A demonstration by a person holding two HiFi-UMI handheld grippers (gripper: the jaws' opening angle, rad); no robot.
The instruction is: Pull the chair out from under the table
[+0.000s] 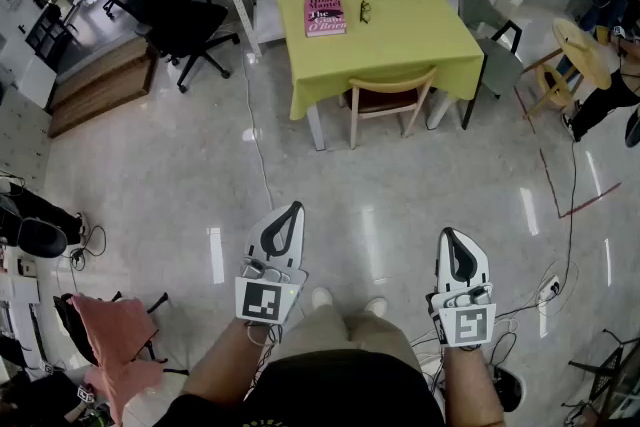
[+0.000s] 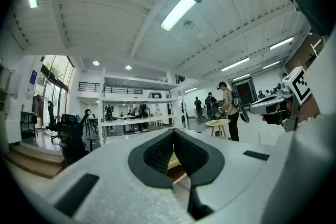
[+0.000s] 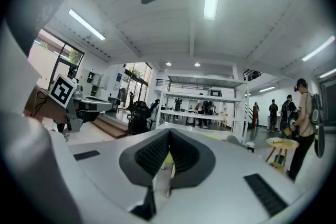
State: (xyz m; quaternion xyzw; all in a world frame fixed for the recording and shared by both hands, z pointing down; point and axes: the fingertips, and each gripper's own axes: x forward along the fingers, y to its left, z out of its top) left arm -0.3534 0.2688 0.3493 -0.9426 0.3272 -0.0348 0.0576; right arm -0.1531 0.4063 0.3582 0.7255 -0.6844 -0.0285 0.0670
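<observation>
Wooden chair (image 1: 392,81) under green-clothed table (image 1: 412,37), book (image 1: 324,16) atop

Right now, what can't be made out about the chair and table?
- Chair seat front and front legs: head view, under the tablecloth.
- Chair, gripper views: almost all behind the shut jaws.
- Dark item beside the book: head view, too small to name.

Front of chair (image 1: 394,78) hidden beneath table (image 1: 425,27); small dark object (image 1: 365,11) beside book (image 1: 325,16) too small to identify
</observation>
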